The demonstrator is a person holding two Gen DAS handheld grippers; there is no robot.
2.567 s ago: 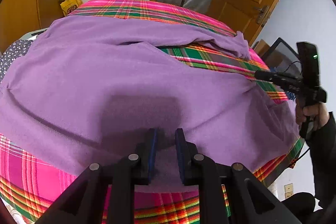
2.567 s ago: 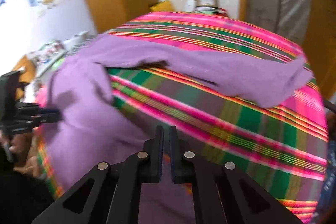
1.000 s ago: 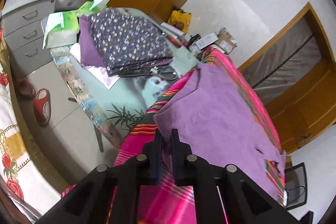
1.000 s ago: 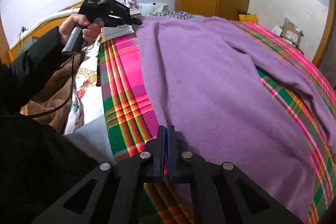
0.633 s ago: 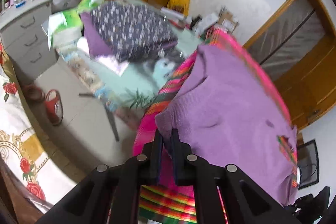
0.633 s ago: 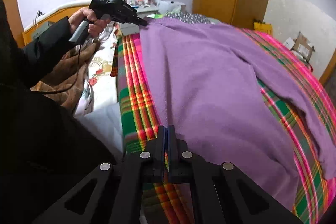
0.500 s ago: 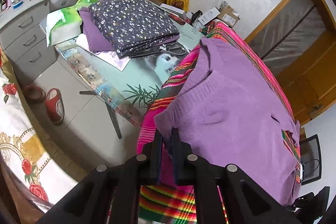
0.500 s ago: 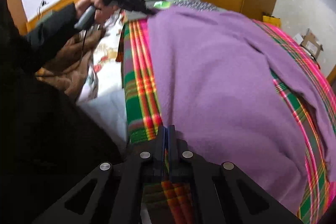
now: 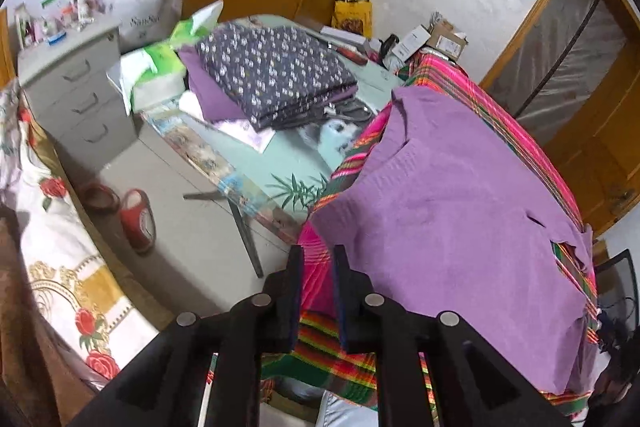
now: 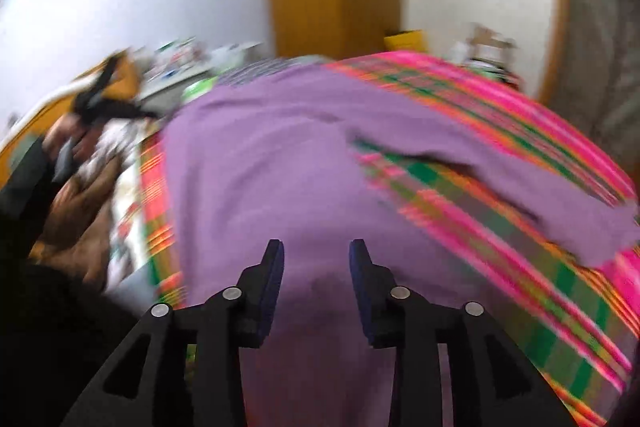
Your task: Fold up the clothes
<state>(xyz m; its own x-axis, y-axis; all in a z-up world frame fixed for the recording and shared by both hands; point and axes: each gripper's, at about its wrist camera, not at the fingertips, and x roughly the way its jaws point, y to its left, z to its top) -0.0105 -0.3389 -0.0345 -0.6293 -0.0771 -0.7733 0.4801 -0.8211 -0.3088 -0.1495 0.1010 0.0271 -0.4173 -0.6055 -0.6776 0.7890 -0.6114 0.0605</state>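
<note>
A purple sweater (image 9: 452, 219) lies spread flat on the pink and green plaid cloth (image 9: 320, 347); one sleeve (image 10: 560, 211) reaches out to the right. My left gripper (image 9: 317, 259) sits just below the sweater's near corner. Its jaws are opening, and only plaid cloth shows in the narrow gap. My right gripper (image 10: 316, 251) hovers over the sweater's body (image 10: 260, 187), jaws opening wide with nothing pinched between them. The right wrist view is blurred by motion. A hand with the left gripper (image 10: 104, 107) shows at the far left of that view.
A side table (image 9: 256, 183) to the left carries a pile of folded clothes (image 9: 272, 75). Beyond it stand a grey drawer cabinet (image 9: 72, 79) and red slippers (image 9: 136, 215) on the floor. A floral bedsheet (image 9: 60, 267) lies at the near left, wooden doors (image 9: 600, 131) at the right.
Both grippers were shut on the sweater's edge and have let go. The right one has swung over the sweater with its jaws spread wide. The left one has drawn back slightly from the corner.
</note>
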